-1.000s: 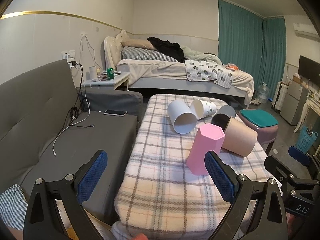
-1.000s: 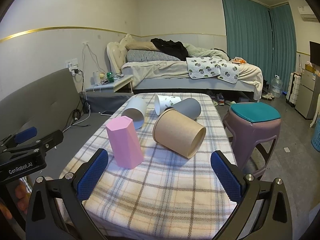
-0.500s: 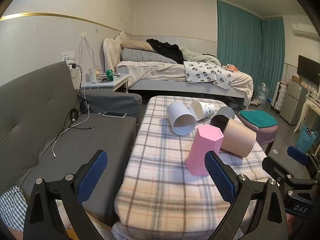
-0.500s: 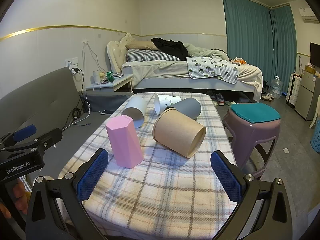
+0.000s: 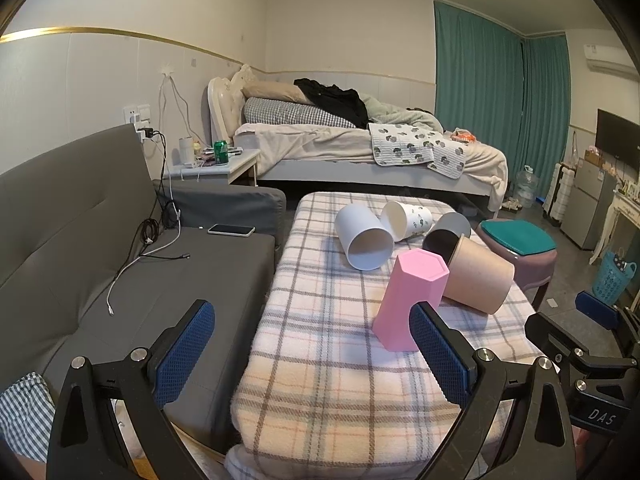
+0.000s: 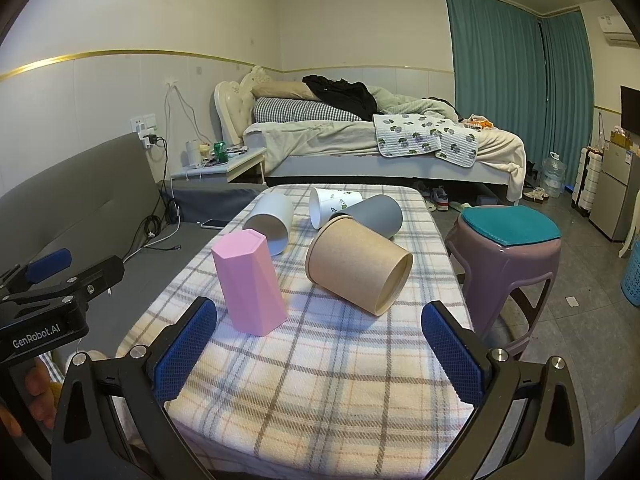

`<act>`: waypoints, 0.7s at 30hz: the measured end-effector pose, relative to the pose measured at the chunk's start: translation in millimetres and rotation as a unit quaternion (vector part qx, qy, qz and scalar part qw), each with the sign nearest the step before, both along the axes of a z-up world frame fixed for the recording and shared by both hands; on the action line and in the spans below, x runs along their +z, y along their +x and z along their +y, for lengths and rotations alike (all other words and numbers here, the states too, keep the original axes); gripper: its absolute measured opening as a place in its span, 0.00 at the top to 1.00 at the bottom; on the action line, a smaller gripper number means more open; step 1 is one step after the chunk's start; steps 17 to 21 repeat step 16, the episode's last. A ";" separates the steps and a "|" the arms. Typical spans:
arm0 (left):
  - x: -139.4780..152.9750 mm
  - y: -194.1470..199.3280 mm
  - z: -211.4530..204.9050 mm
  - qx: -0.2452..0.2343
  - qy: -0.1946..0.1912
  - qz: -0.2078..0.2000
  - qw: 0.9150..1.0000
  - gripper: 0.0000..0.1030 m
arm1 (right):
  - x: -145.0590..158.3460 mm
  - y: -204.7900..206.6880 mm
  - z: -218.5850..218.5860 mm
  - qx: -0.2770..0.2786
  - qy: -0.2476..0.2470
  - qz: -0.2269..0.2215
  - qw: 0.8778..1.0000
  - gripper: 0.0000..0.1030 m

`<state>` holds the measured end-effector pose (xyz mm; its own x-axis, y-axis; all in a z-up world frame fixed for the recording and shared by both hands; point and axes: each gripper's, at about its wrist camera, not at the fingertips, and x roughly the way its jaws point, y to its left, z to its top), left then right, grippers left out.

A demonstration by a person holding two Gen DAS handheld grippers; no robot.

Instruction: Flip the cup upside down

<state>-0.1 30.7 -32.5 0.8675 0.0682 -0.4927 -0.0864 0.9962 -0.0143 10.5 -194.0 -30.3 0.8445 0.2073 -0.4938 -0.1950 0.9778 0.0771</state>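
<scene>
A pink hexagonal cup (image 5: 408, 300) (image 6: 250, 282) stands mouth-down on the plaid-covered table (image 5: 340, 380) (image 6: 320, 380). Behind it lie a tan cup (image 5: 478, 280) (image 6: 358, 266), a white cup (image 5: 362, 240) (image 6: 270, 220), a leaf-printed white cup (image 5: 408, 218) (image 6: 334, 204) and a grey cup (image 5: 446, 232) (image 6: 376, 214), all on their sides. My left gripper (image 5: 312, 354) is open and empty at the table's near left edge. My right gripper (image 6: 320, 354) is open and empty over the table's near end. Each gripper shows at the edge of the other's view.
A grey sofa (image 5: 100, 240) with a phone (image 5: 231, 230) and cables runs along the table's left. A purple stool with a teal cushion (image 6: 508, 244) stands at its right. A bed (image 6: 380, 140) and nightstand (image 6: 224, 168) lie beyond.
Both views have shifted only slightly; the left gripper has drifted a little. The cups have not moved and both grippers stay open.
</scene>
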 end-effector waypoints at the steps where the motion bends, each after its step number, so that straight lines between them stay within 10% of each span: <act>1: -0.5 0.3 0.2 0.000 0.000 0.001 1.000 0.02 | 0.2 -0.3 0.2 -0.001 -0.001 0.000 1.000 0.00; 21: -0.8 -3.1 0.4 -0.006 -0.001 0.001 1.000 0.02 | -2.6 -2.0 -0.3 0.000 -0.003 0.002 1.000 0.00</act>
